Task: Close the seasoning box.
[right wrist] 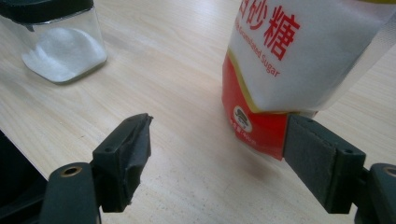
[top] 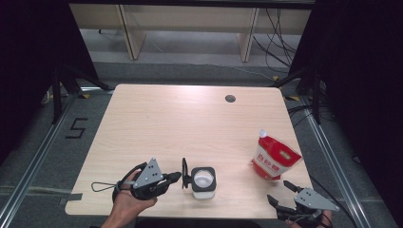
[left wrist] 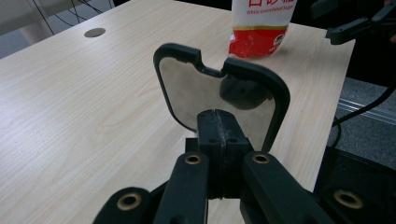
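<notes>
Lid (left wrist: pixel 219 100) is clamped upright in left gripper (top: pixel 177 177), just left of jar (top: pixel 203 182); right gripper (top: pixel 280 192) is spread, bag (top: pixel 274 159) just ahead.

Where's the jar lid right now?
In the high view the lid is off the jar, held upright in the shut left gripper just left of it, near the table's front edge.

Sugar bag's (right wrist: pixel 299 51) top cut off

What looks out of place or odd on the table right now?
The jar stands open: its lid is off, clamped upright in the left gripper just beside it. The sugar bag stands intact near the open right gripper. Nothing looks spilled.
</notes>
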Demonstrator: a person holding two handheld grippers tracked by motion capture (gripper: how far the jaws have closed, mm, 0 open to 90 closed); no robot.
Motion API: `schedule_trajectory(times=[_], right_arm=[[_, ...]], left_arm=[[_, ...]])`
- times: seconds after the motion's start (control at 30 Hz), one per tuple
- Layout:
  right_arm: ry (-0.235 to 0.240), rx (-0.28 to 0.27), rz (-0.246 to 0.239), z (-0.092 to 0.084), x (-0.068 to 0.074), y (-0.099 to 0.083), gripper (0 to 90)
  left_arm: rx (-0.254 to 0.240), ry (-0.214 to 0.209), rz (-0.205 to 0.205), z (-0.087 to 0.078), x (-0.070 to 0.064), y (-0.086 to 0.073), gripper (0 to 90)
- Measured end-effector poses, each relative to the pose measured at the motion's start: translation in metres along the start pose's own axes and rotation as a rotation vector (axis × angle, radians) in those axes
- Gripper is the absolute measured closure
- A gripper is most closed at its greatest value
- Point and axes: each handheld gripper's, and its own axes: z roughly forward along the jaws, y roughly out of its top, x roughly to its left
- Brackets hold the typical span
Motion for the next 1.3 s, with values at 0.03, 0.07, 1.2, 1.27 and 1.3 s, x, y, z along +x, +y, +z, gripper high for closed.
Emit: schedule_trajectory(times=[0.03, 0.07, 1.2, 1.27, 1.3], right_arm=[[-0.007, -0.005, -0.008, -0.001, 0.000, 0.000, 24.9], [0.003, 0.001, 0.006, 0.000, 0.001, 0.000, 24.8], [-0.013, -0.023, -0.004, -0.001, 0.000, 0.001, 24.8], [-0.013, -0.024, -0.004, -0.001, 0.000, 0.001, 24.8], [-0.013, -0.024, -0.005, -0.001, 0.000, 0.001, 24.8]], left_arm=[[0.001, 0.000, 0.002, 0.000, 0.000, 0.001, 89.2], [-0.003, 0.003, -0.004, 0.001, -0.001, 0.002, 89.2], [0.046, -0.039, 0.030, 0.027, -0.014, 0.013, 89.0], [0.044, -0.042, 0.024, 0.030, -0.016, 0.012, 89.0], [0.045, -0.040, 0.026, 0.031, -0.016, 0.012, 89.0]])
